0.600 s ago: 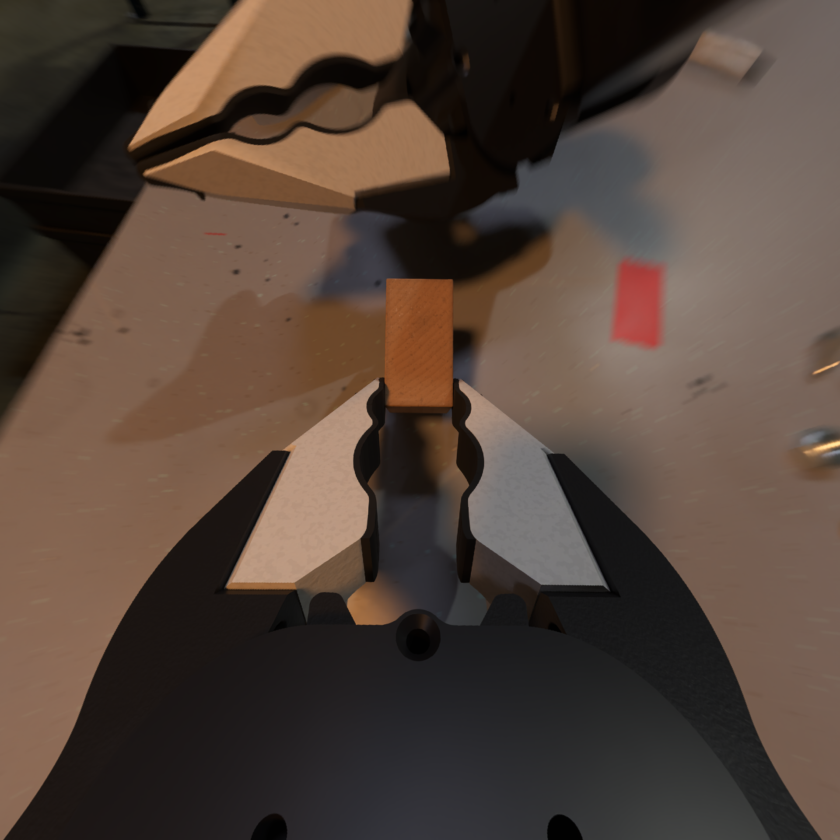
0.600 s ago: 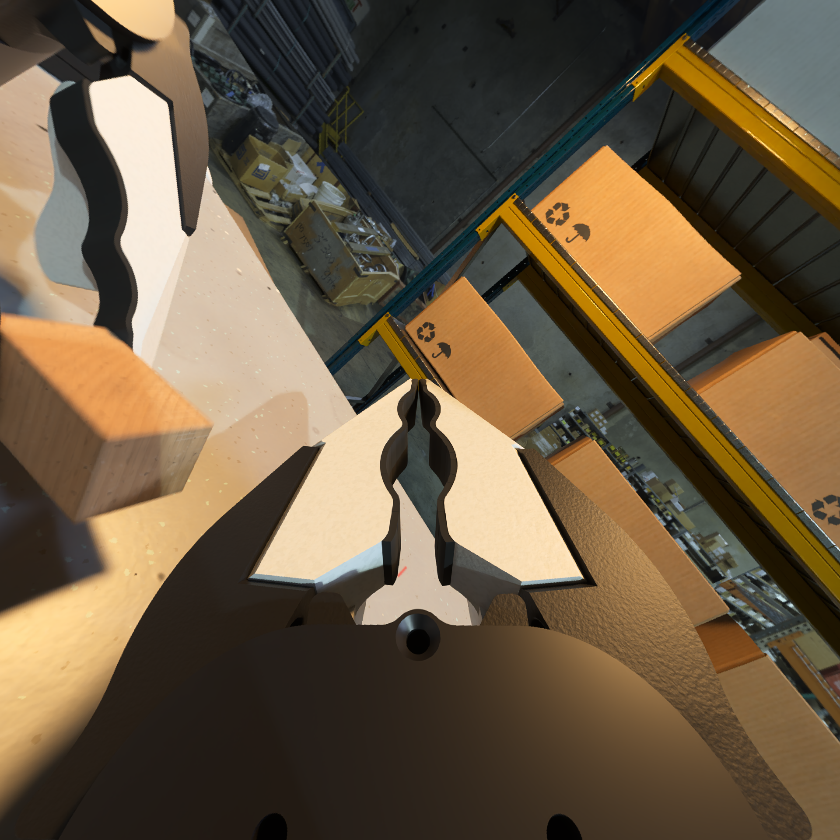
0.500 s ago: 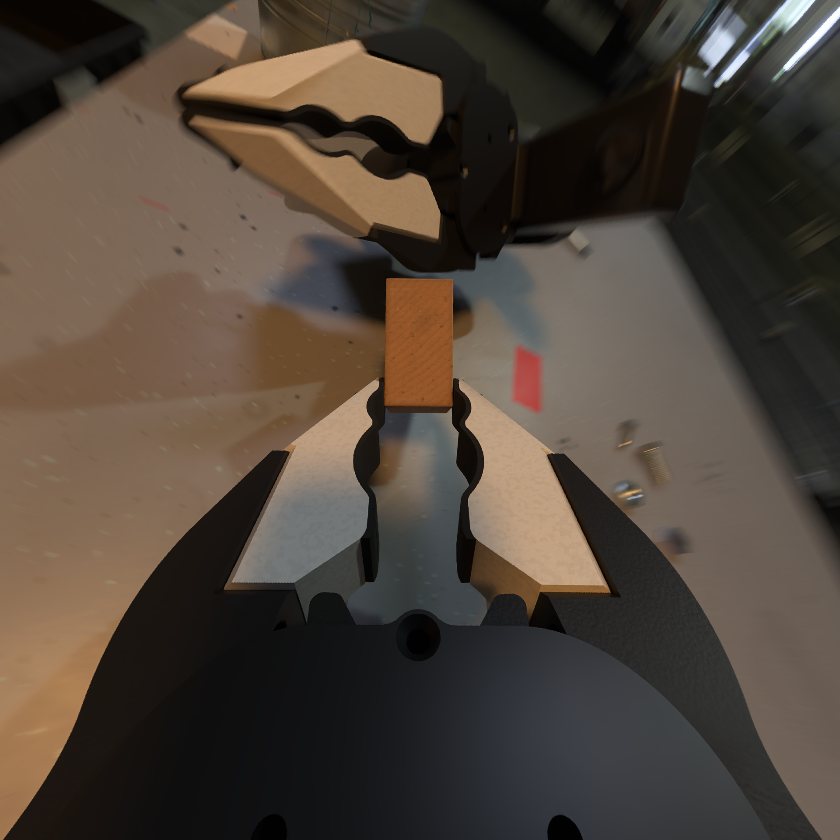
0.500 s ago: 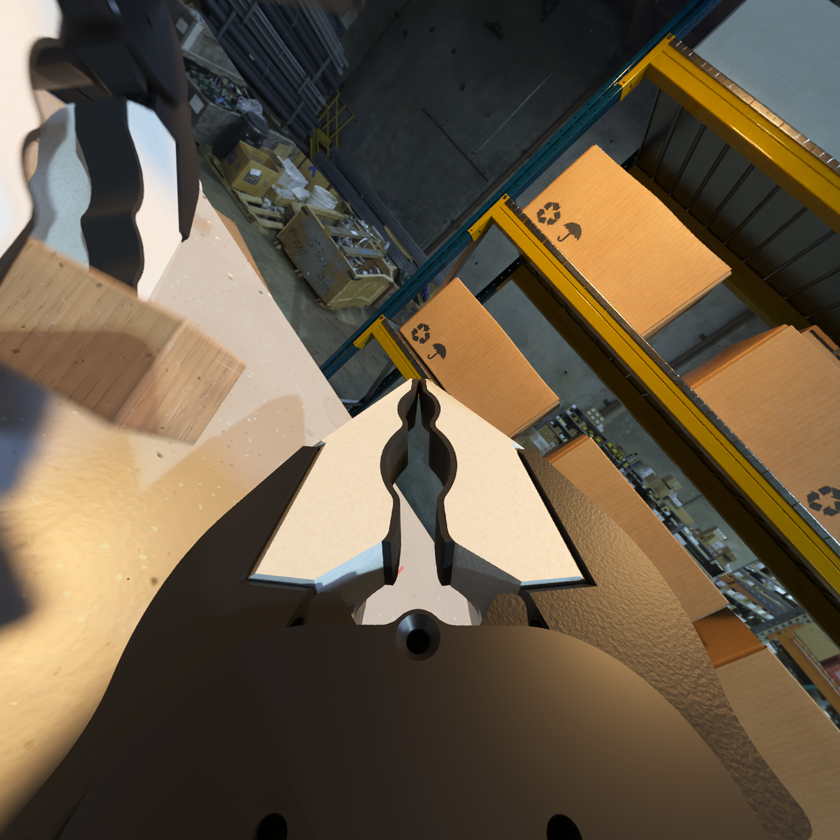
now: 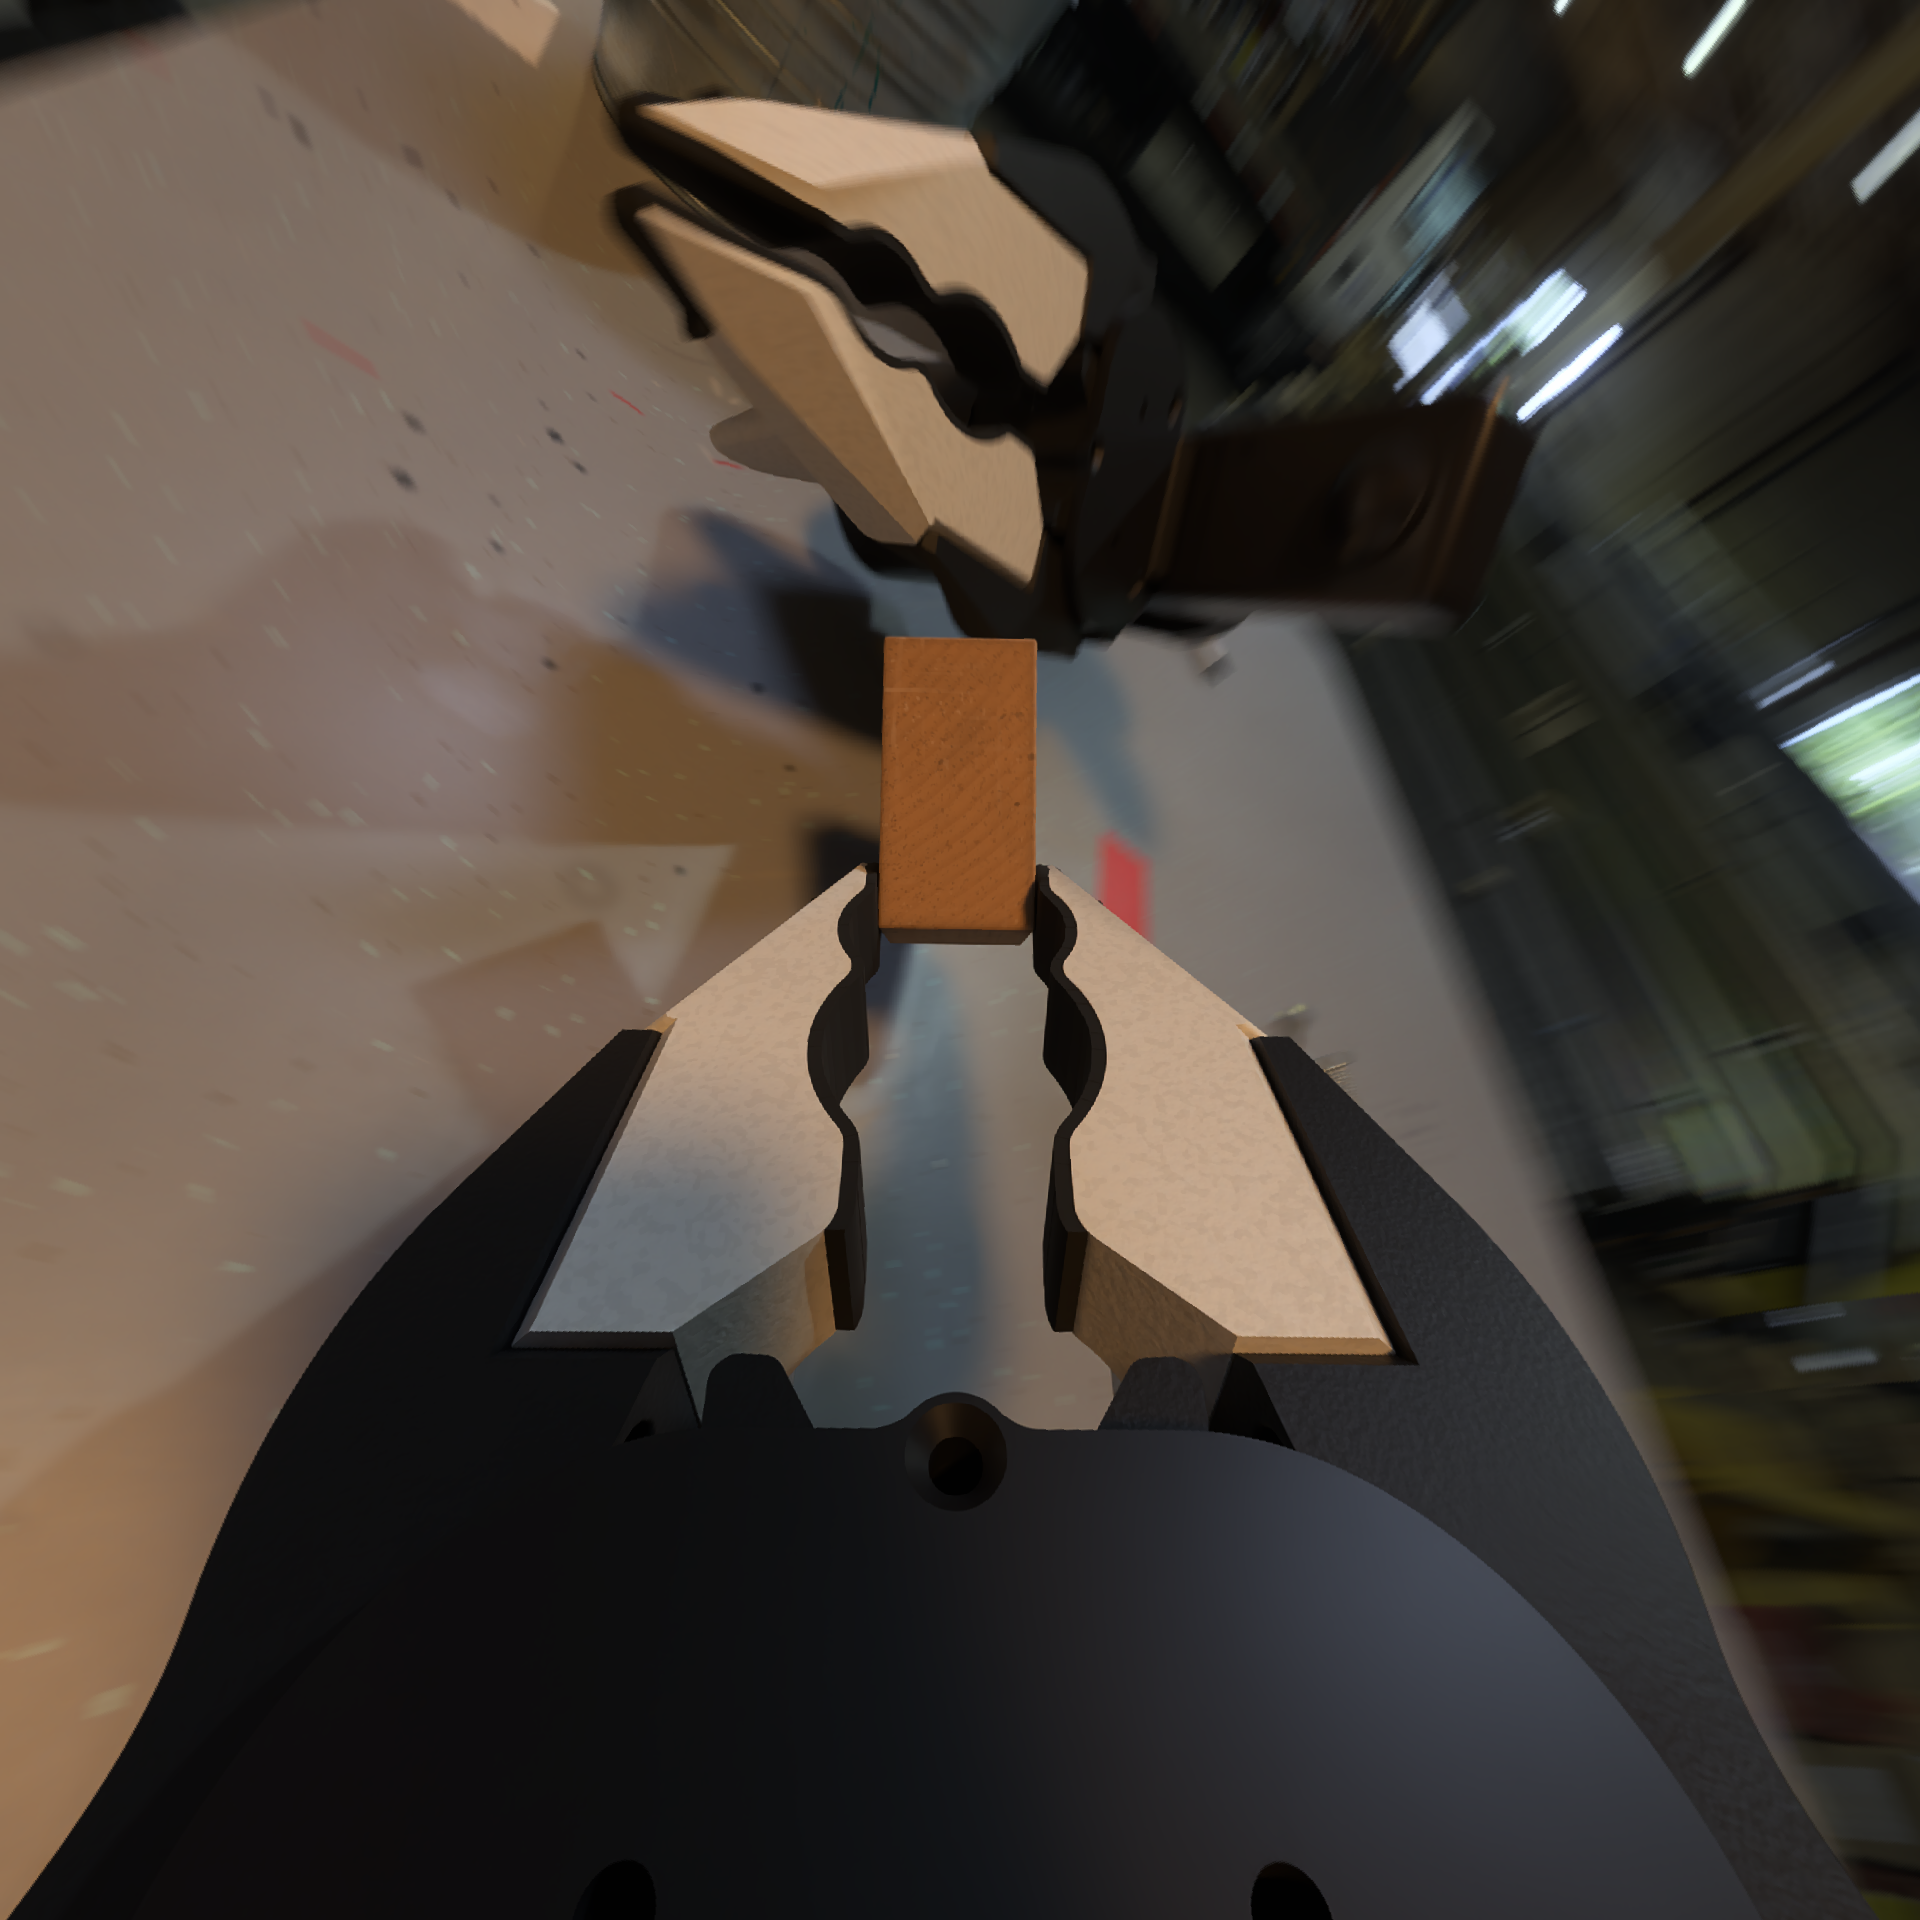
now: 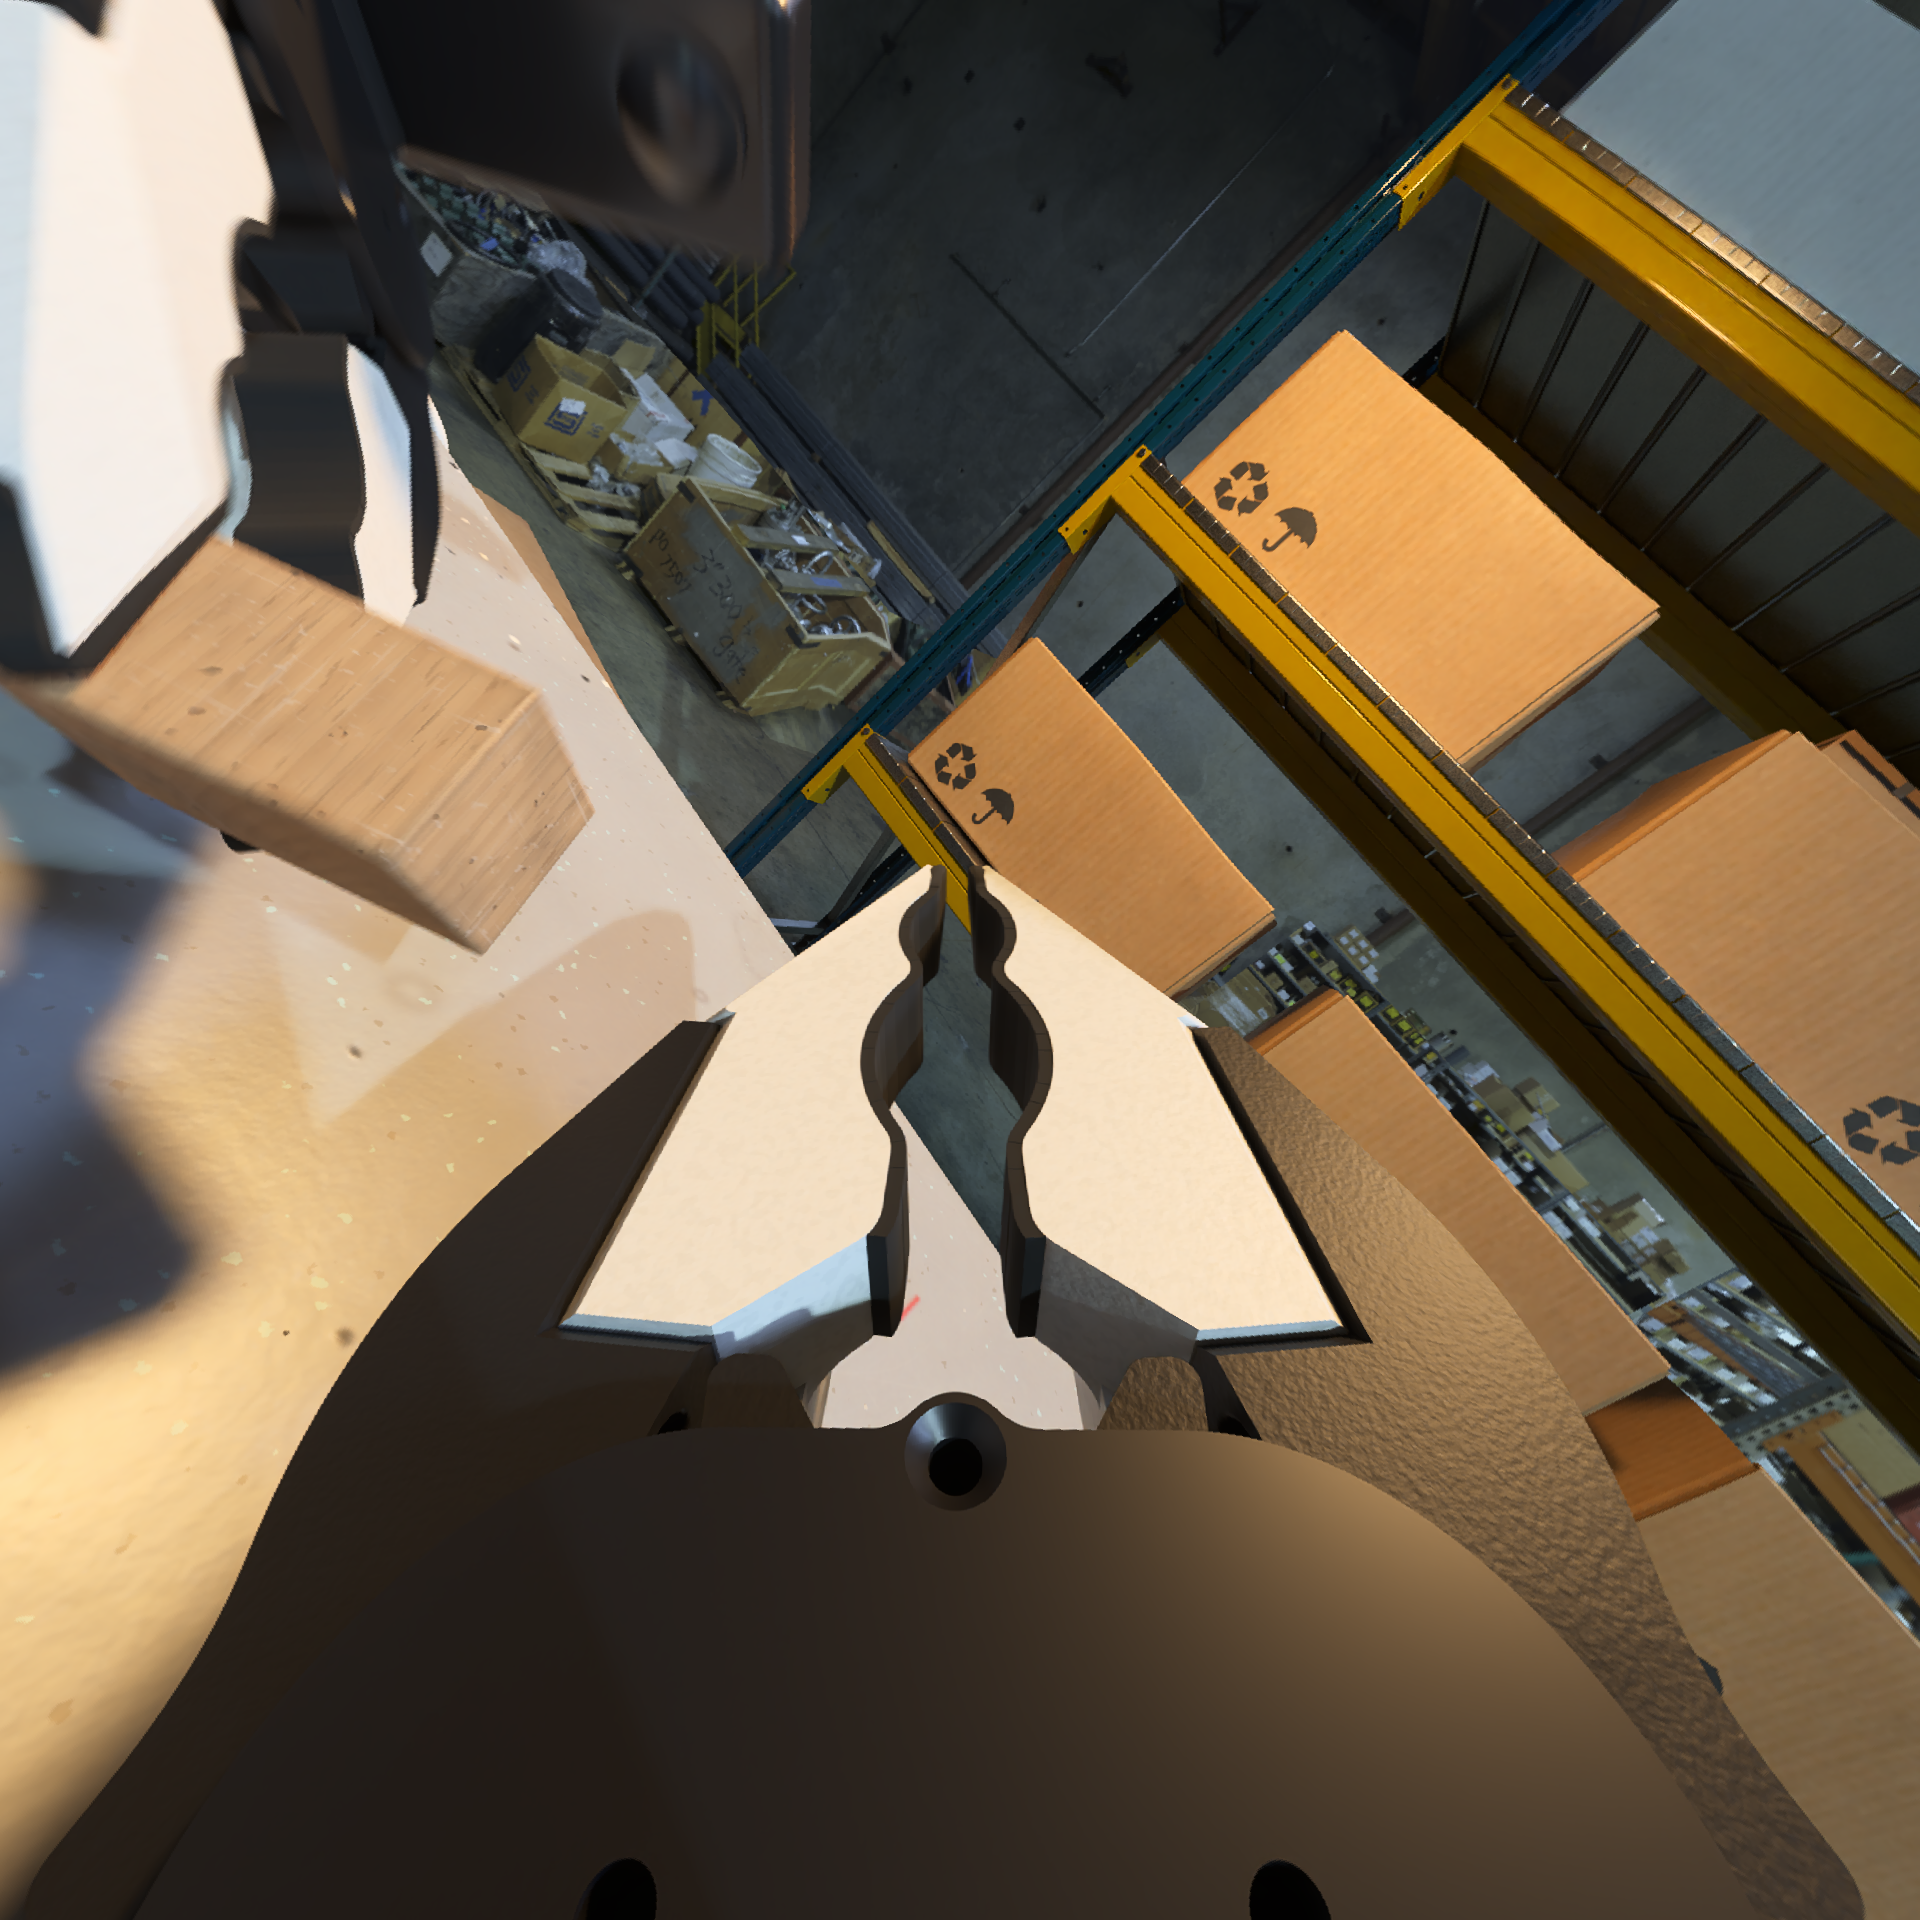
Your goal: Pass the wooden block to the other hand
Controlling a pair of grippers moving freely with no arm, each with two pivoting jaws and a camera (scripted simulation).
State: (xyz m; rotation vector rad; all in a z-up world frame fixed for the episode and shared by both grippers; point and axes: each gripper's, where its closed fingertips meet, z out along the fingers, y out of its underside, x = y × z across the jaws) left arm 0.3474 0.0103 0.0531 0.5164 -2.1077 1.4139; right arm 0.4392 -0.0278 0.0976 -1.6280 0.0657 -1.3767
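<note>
The wooden block (image 5: 958, 790) is an orange-brown slab. My left gripper (image 5: 956, 896) is shut on its near end and holds it in the air above the table (image 5: 260, 727). My right gripper (image 5: 636, 166) is above and beyond the block, its fingers pointing left and its body just past the block's far end. In the right wrist view the block (image 6: 312, 727) is at the upper left, with a left finger (image 6: 114, 416) beside it. My right gripper (image 6: 958, 875) is shut and empty, and points past the block to its right.
A red patch (image 5: 1122, 883) lies on the table beyond my left gripper. Yellow racking (image 6: 1299, 665) with cardboard boxes (image 6: 1403, 551) fills the right of the right wrist view. The table's edge (image 6: 644, 769) runs diagonally under the block.
My left gripper has turned with the block still in it, so the table swings left in its view. In the right wrist view the block has come closer to my right fingertips. The right gripper stays shut.
</note>
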